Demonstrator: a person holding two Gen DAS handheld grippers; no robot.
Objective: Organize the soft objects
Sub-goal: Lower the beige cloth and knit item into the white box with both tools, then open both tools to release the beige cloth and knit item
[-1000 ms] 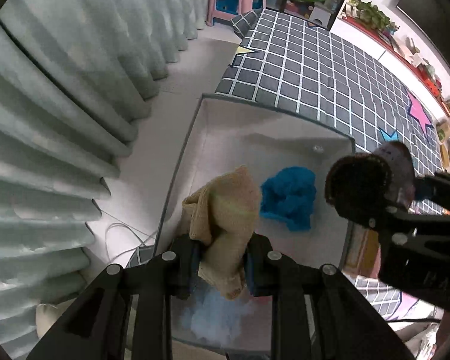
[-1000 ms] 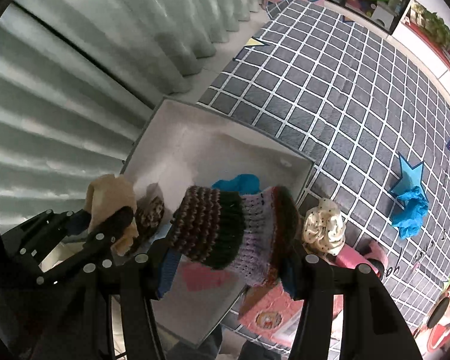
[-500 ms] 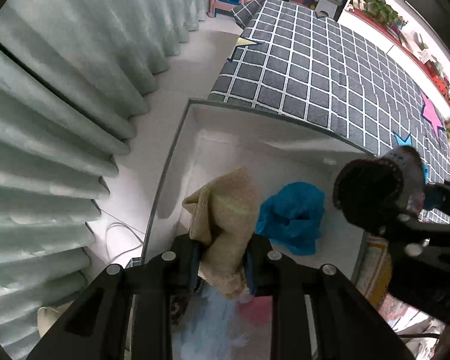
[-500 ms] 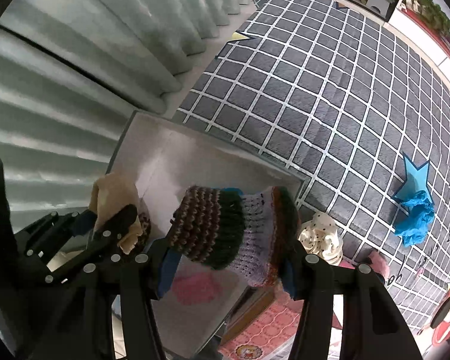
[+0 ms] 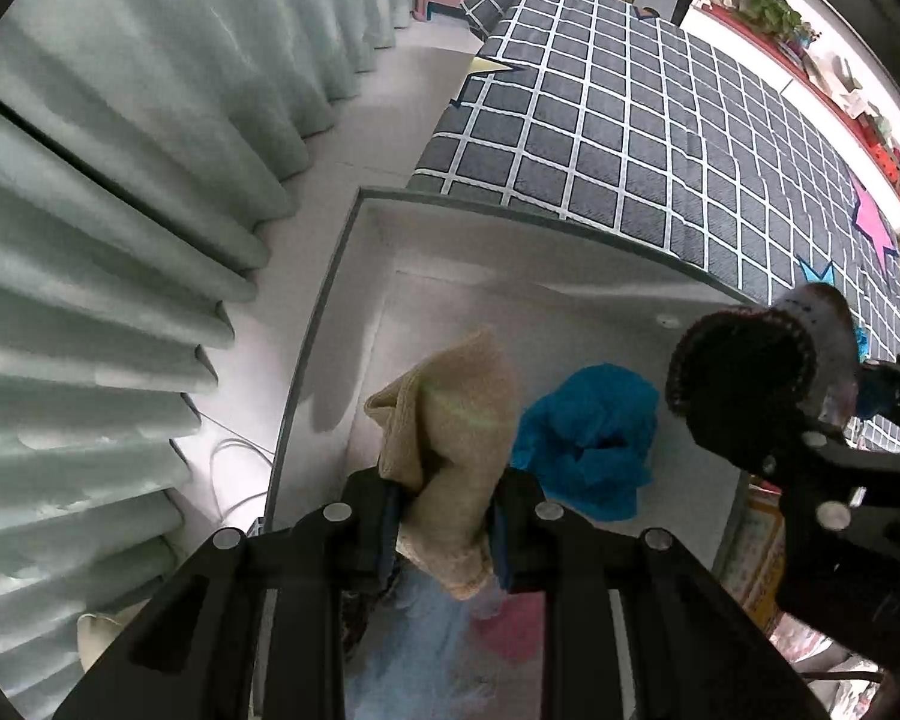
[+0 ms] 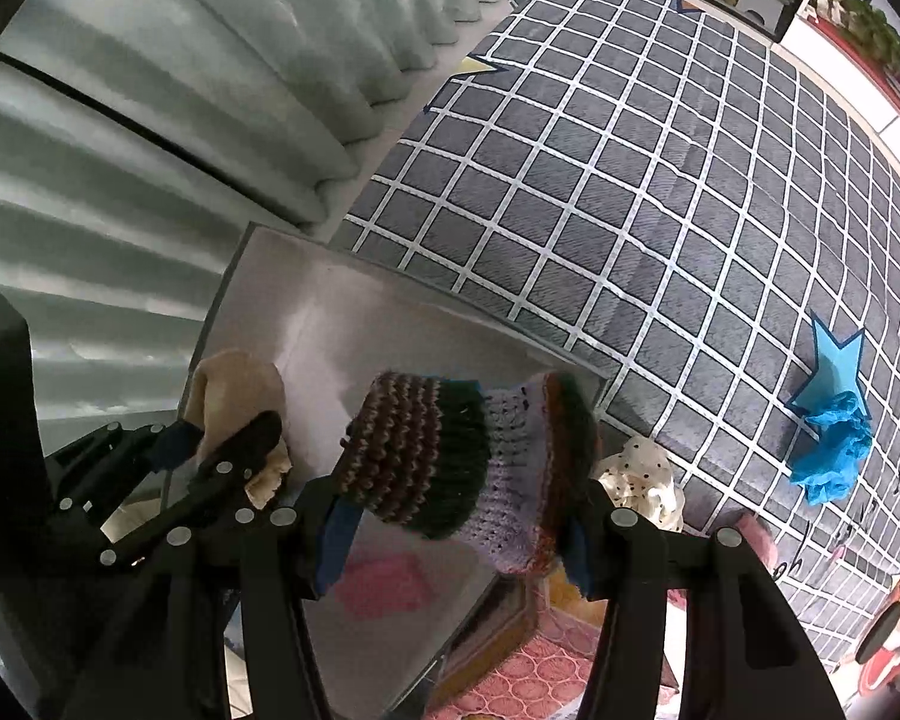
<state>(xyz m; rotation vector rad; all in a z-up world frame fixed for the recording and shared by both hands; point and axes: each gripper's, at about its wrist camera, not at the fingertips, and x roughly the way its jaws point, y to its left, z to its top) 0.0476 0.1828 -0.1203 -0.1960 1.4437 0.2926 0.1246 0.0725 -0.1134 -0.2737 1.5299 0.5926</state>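
Right wrist: striped knit hat (image 6: 450,468) bunched between fingers (image 6: 336,534)

L hand-held gripper (image 5: 447,516): jaws clamped narrow on a beige cloth (image 5: 450,450), pointing fwd/down. R hand-held gripper (image 6: 456,531): jaws wider, clamped on a striped knit piece (image 6: 450,456), just beside L one, to its right.

I can't read any words, names or numbers here. There are dark scribbly marks on the checked mat (image 6: 660,192) near its right edge, but they are too small and bent for me to read. The mat also has star shapes on it, like the blue star (image 6: 834,369), with nothing written on them.
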